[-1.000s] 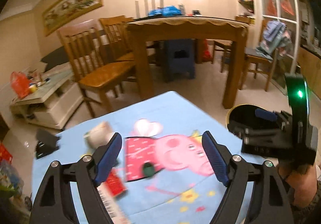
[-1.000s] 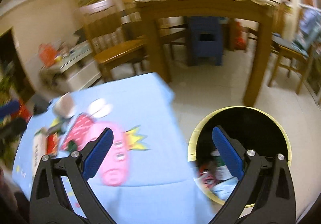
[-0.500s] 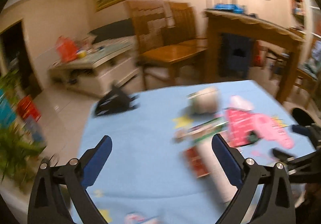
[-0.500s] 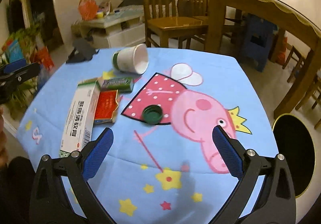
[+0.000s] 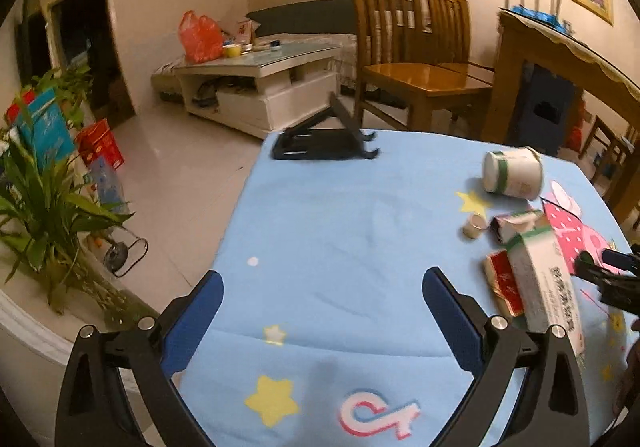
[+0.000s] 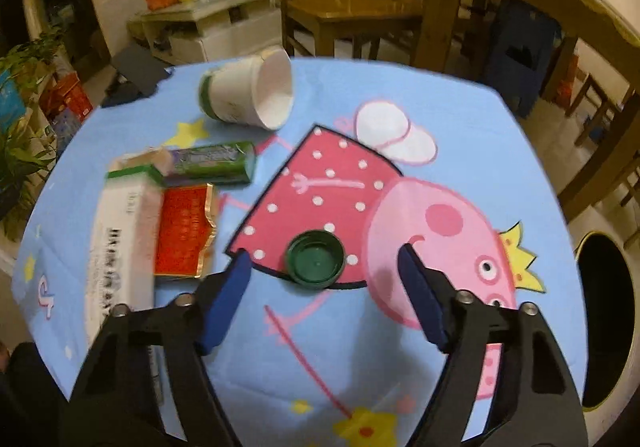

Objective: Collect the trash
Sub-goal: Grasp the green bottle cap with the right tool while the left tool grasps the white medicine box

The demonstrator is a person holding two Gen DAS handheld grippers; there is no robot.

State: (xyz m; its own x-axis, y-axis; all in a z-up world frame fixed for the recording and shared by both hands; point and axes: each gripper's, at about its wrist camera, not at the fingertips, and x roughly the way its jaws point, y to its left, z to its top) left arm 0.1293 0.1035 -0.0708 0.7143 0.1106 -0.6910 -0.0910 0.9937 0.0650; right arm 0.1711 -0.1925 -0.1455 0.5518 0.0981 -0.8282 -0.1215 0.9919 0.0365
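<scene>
Room: dining room, two wooden chairs (image 5: pixel 404 59), white low table (image 5: pixel 256 87) far left.
Counter: blue cartoon cloth (image 6: pixel 400 119); black bin (image 6: pixel 604 319) on floor, right.
Trash count: one paper cup (image 6: pixel 250 95) on its side, far; one green cap (image 6: pixel 315 258) near; three boxes — white (image 6: pixel 120 247), red (image 6: pixel 185 229), green (image 6: pixel 212 163) — left.
Left hand-held gripper (image 5: pixel 320 303): open, empty.
Right hand-held gripper (image 6: pixel 324 271): open, straddling the cap.
</scene>
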